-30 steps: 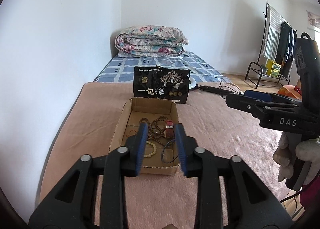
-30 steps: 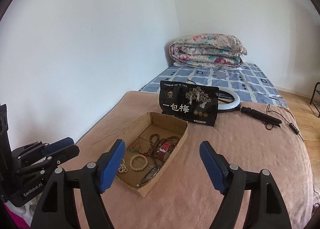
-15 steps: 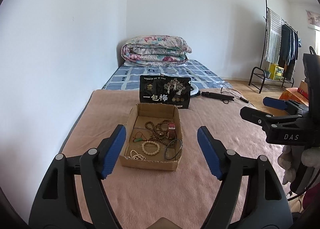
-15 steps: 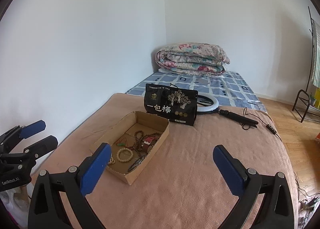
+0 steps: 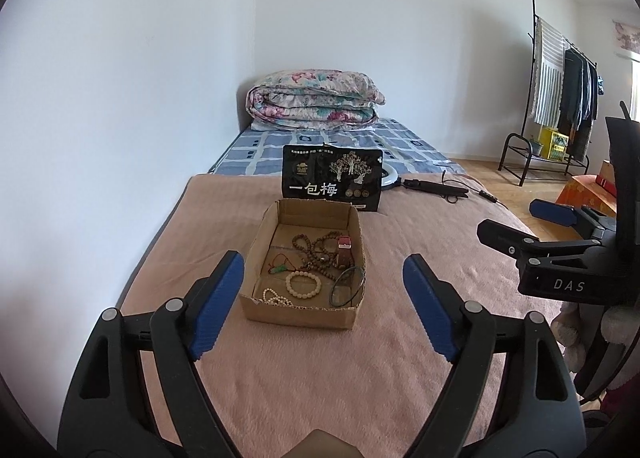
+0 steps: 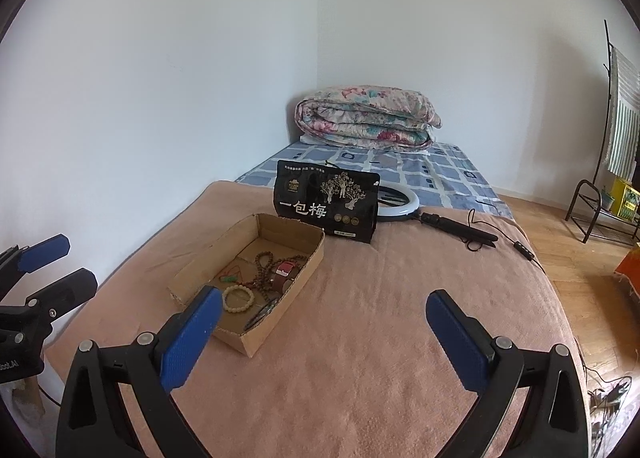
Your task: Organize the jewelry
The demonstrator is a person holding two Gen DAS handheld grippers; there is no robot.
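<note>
A shallow cardboard box (image 5: 298,312) (image 6: 276,322) sits on a pink blanket (image 5: 320,378) (image 6: 380,338). It holds a cream bead bracelet (image 5: 303,284) (image 6: 239,298), a pearl strand (image 5: 272,296), brown prayer beads (image 5: 316,248) (image 6: 264,270), a red watch (image 5: 344,244) (image 6: 285,270), a green pendant on red cord (image 5: 280,268) and a dark bangle (image 5: 348,286). My left gripper (image 5: 323,300) is open and empty, just short of the box. My right gripper (image 6: 324,334) is open and empty, right of the box; it also shows in the left wrist view (image 5: 516,227).
A black snack bag (image 5: 332,181) (image 6: 326,201) stands behind the box. A ring light with handle and cable (image 6: 404,203) lies behind it. A folded floral quilt (image 5: 314,99) lies at the far end. A clothes rack (image 5: 560,89) stands right, off the bed.
My left gripper opened from nearly shut over the box and drew back from it. My right gripper also pulled back and widened. The jewelry has not moved.
</note>
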